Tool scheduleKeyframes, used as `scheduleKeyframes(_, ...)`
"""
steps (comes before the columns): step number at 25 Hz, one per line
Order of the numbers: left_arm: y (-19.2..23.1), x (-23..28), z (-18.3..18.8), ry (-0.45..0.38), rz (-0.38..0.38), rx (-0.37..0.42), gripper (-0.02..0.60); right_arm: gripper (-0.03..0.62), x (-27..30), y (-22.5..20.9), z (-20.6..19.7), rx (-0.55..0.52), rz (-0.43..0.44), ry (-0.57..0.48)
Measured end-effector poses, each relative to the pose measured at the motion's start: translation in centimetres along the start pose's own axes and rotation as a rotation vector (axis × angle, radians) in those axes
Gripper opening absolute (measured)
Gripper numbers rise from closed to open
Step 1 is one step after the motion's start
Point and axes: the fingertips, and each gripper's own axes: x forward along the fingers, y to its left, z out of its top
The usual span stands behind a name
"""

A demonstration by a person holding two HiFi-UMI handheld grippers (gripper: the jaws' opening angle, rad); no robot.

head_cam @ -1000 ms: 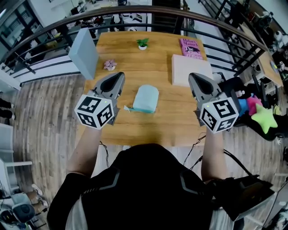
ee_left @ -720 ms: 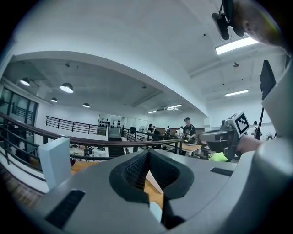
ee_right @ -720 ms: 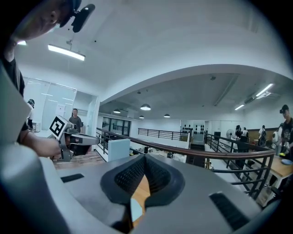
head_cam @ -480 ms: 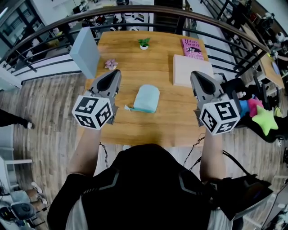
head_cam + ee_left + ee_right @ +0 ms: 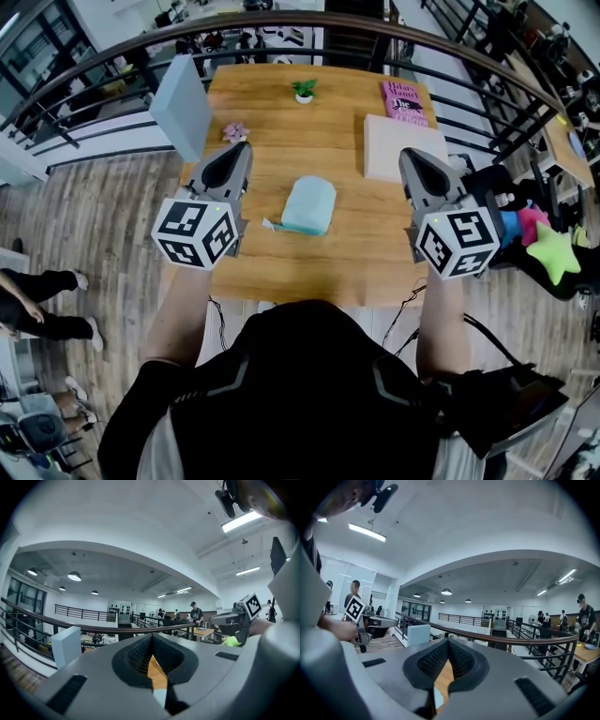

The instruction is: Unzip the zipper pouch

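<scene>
So, the zipper pouch [image 5: 307, 205] is lying flat mid-tabletop [image 5: 328, 141], between the two tools. Its long axis is running away from the person with a slight tilt. A small tab [image 5: 267, 225], probably the zipper pull, is sticking out of its near-left corner and pointing toward the left side. The left tool [image 5: 240, 150] is hovering near that side, jaws pressed together with nothing in them. The right tool [image 5: 410, 156] is hanging further off on the opposite side, likewise closed and empty. Neither is touching the pouch. I'm reading the left tool as nearer the tab, so it is looking like the one for the pull, with the right pinning the body. Both need opening first.
</scene>
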Motion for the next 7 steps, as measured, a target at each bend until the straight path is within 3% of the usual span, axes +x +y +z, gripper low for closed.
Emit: scheduleKeyframes(7, 0.39, -0.53, 0.09, -0.015, 0.025, 0.004, 0.029, 0.008, -0.07, 0.36, 0.15, 0.007, 0.004, -0.011)
